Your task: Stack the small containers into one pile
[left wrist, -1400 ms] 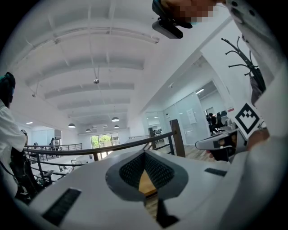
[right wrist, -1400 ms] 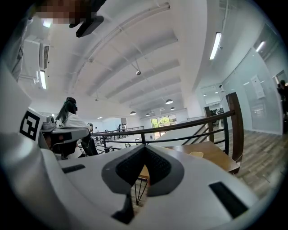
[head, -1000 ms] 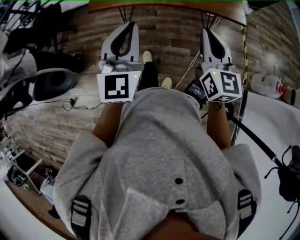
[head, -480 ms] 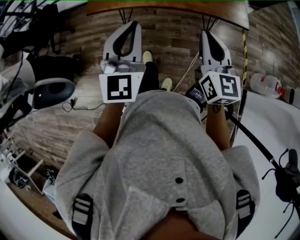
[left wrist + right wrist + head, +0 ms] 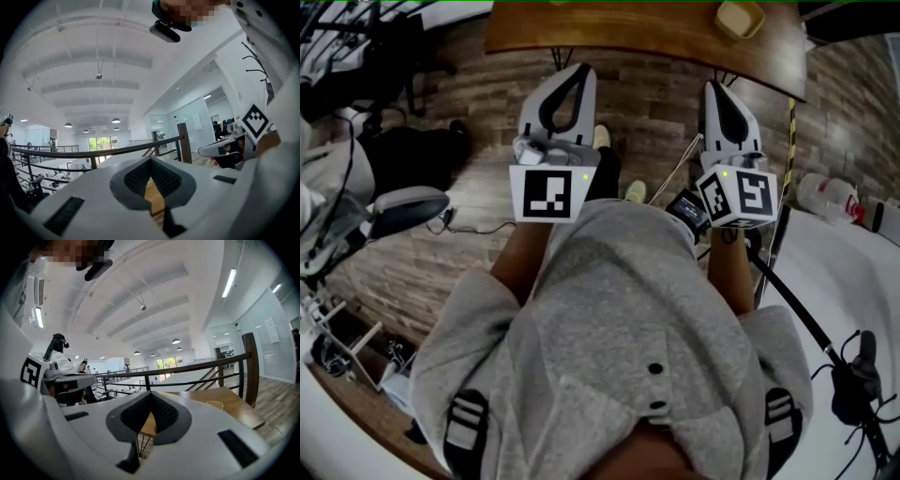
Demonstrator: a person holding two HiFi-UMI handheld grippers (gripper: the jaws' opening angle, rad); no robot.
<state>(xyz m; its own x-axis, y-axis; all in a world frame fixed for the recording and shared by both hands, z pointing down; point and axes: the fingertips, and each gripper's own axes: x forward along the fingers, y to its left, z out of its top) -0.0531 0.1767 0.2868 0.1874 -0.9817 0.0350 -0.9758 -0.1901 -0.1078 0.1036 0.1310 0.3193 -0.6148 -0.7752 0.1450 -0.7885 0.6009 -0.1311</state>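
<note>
A small yellow container (image 5: 739, 17) sits on a brown wooden table (image 5: 647, 37) at the top edge of the head view. The right gripper view shows the same yellow container (image 5: 214, 404) on the tabletop (image 5: 236, 406), ahead and to the right of the jaws. My left gripper (image 5: 574, 75) and right gripper (image 5: 719, 89) are held side by side above the floor, pointing at the table's near edge. The left gripper (image 5: 150, 159) is shut with nothing in it. The right gripper (image 5: 151, 394) is shut too and holds nothing. No other container shows.
Thin table legs (image 5: 558, 58) drop to a wood plank floor (image 5: 459, 244). A dark chair and cables (image 5: 403, 206) stand at the left, a white surface (image 5: 844, 272) at the right. A dark railing (image 5: 197, 367) runs behind the table.
Both grippers have moved towards the table. More of its top now shows at the upper edge of the head view, and the yellow container has come into sight.
</note>
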